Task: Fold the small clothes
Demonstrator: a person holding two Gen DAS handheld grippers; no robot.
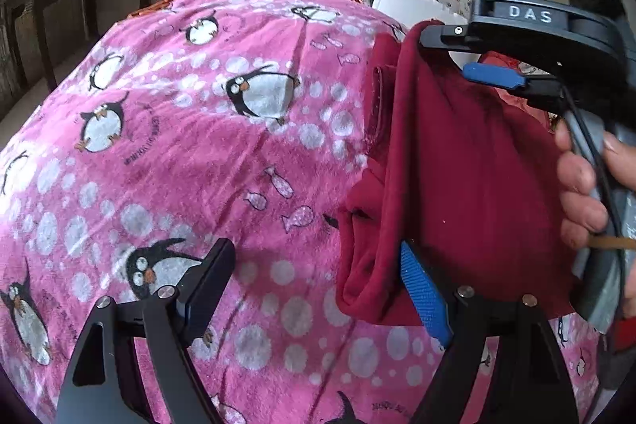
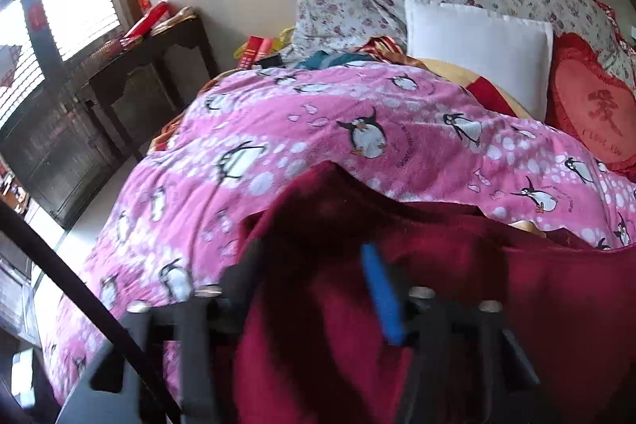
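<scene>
Maroon garment [image 1: 469,161] right of frame on penguin blanket [image 1: 198,146], flat for folding. Left gripper [image 1: 318,289] fingers apart, empty. Right gripper [image 1: 469,60] fingers apart beside garment's upper edge.

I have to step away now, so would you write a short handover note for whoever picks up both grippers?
Left gripper: open, nothing between the jaws, hovering at the near edge of the dark red garment.
Right gripper: jaws apart at the garment's far edge; no grip visible.
Garment lies partly folded on the pink penguin blanket, one flap turned over.
Left to do: finish the folds and smooth it flat.
</scene>
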